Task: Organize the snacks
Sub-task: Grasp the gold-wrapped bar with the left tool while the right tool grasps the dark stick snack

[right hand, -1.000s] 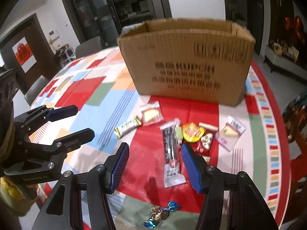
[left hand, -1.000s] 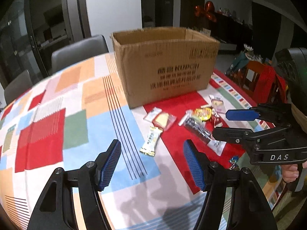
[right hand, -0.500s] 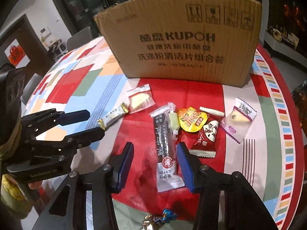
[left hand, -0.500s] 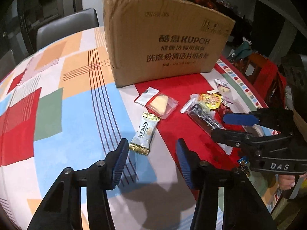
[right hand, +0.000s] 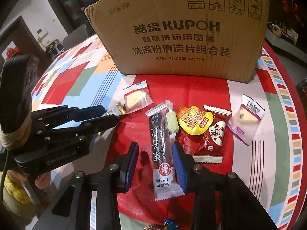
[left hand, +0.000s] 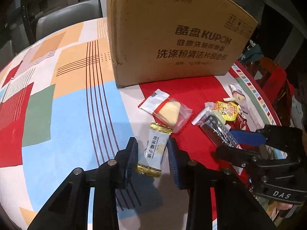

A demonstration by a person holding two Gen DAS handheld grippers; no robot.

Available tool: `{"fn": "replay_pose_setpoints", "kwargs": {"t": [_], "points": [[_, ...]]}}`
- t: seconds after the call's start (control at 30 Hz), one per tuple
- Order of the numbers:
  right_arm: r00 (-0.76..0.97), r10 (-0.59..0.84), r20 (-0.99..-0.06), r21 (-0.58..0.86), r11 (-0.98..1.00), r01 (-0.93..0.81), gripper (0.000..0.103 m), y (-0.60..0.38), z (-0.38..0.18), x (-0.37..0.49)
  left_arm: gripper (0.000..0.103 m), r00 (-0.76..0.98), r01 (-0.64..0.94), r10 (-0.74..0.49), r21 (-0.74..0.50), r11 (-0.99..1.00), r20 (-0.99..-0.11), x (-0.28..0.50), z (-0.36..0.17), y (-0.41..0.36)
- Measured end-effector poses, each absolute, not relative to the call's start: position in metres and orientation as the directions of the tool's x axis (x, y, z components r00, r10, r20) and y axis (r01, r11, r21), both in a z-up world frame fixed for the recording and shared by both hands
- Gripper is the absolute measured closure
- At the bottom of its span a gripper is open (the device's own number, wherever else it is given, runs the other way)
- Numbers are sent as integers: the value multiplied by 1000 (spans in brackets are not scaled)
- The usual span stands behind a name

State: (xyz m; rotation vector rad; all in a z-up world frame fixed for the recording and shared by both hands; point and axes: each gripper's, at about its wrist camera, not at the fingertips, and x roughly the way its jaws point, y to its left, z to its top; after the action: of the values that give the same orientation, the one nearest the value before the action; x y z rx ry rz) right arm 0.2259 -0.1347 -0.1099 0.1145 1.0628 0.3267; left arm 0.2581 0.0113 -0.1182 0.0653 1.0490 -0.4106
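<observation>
Cardboard box point(right hand: 182, 34) is cut off at the top, its inside hidden. Both hand-held grippers tilt down, jaws just closing: left point(left hand: 152, 158) straddles the white bar point(left hand: 153, 151), right point(right hand: 155, 158) the dark bar point(right hand: 161, 143); contact unclear. Tabletop point(left hand: 67, 115) carries the snacks before the box.

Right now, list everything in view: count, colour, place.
cardboard box: one, brown, back of table
tablecloth: one, multicolour patchwork, covering table
white gold-ended bar: one, between left jaws
dark long bar: one, between right jaws
clear cake packets: two, either side of pile
yellow pouch: one, centre
red packet: one, below pouch
green candy: one, beside dark bar
foil candy: one, blue-gold, near edge
chair: one, grey, behind table
left gripper: black, blue pads, closing
right gripper: same, closing
</observation>
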Motion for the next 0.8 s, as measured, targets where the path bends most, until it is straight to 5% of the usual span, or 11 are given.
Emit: {"fn": "replay_pose_setpoints", "kwargs": {"t": [0.2,0.4,0.8], "points": [[441,325,-837,253,943,-215,81,-131,-115,230,75,434,345,-294,-144,928,-852,261,-119,14],[443,344,-828,274,937,-216,83,-131,-115,231,83,434,333,-290,-147,931,-853,258,-117,14],[496,370,-785,289,928,-234,83,-138,-90,217,84,494,313,-305,-160,936,-814,232,-85,15]]}}
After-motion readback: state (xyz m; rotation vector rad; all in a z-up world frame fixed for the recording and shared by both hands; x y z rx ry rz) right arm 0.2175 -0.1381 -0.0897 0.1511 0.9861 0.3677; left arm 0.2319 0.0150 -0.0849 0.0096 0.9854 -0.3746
